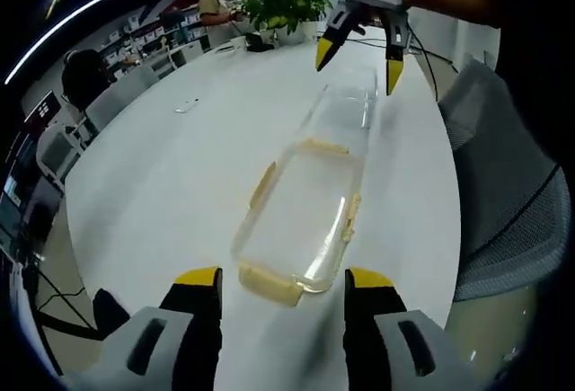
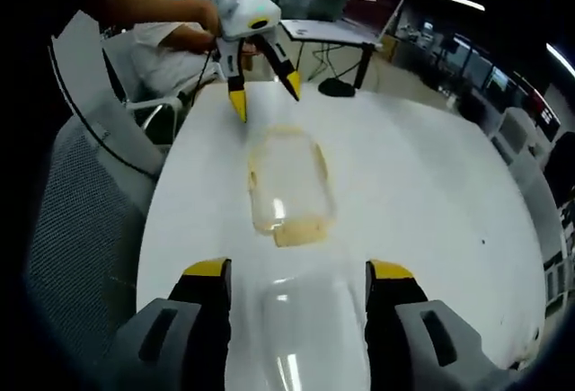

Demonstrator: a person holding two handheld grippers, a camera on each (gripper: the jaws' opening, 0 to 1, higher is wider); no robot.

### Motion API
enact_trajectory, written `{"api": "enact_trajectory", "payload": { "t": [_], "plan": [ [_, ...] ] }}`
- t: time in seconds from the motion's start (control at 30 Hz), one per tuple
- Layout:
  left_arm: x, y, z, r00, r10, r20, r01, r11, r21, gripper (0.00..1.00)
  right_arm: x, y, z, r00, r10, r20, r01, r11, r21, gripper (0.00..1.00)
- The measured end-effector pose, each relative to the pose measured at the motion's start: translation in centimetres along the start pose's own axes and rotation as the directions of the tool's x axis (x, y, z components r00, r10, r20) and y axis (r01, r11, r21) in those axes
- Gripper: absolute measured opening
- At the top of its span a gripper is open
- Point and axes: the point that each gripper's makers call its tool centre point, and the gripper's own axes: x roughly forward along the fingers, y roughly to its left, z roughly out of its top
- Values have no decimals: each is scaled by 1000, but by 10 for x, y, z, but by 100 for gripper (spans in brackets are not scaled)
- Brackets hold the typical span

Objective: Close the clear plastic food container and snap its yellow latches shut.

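Two tools spread: left tool [image 1: 283, 288], right tool [image 2: 296, 274], one clear container [image 1: 301, 211], perhaps four yellow latches [image 1: 269, 285].

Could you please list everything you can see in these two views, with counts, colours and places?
Container: one, clear plastic, on the table between the grippers, open.
Lid: one, clear, lying flat towards the right gripper.
Latches: several, yellow, on the container's edges.
Table: one, white.
Chairs: grey mesh, beside the table.
Plant: one, green, far end.
Laptop: one, on a far desk.
Left gripper: yellow tips, open.
Right gripper: yellow tips, open.
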Motion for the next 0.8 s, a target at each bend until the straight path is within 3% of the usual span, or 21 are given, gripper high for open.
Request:
{"api": "enact_trajectory", "payload": {
  "t": [0.53, 0.8],
  "plan": [
    [15, 10, -18, 996, -50, -76, 57, 995, 84, 44, 33, -14, 6, 998, 27, -55, -28, 999, -14, 49],
    [21, 13, -25, 991, -72, -115, 85, 989, 122, 42, 51, -9, 2, 993, 63, -104, -67, 997, -37, 48]
  ]
}}
